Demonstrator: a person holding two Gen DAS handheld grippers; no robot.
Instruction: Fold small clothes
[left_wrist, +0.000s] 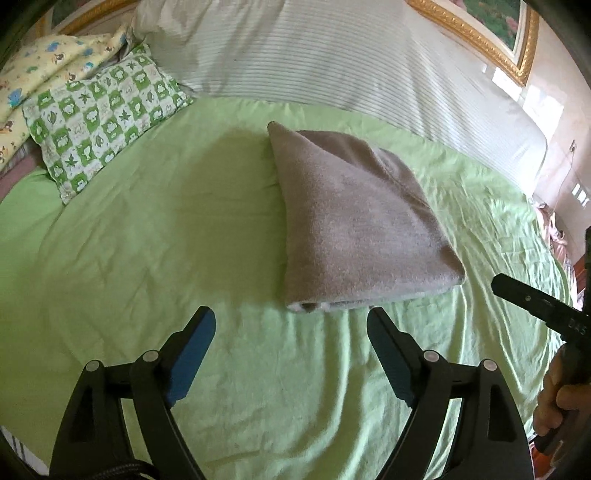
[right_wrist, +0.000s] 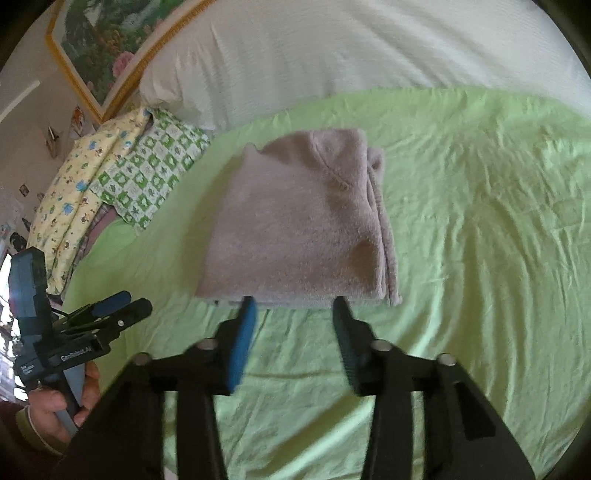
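Note:
A grey fleece garment (left_wrist: 354, 221) lies folded into a compact rectangle on the green bedsheet (left_wrist: 147, 240); it also shows in the right wrist view (right_wrist: 299, 229). My left gripper (left_wrist: 291, 317) is open and empty, just in front of the garment's near edge and slightly left of it. My right gripper (right_wrist: 295, 304) is open and empty, its fingertips right at the garment's near edge. The right gripper also shows at the right edge of the left wrist view (left_wrist: 535, 299). The left gripper shows at the left of the right wrist view (right_wrist: 125, 304).
A green-and-white checked pillow (left_wrist: 103, 114) and a yellow patterned pillow (left_wrist: 48, 62) lie at the back left. A white striped duvet (left_wrist: 332, 55) lies along the head of the bed. A gold-framed picture (left_wrist: 495, 26) hangs behind.

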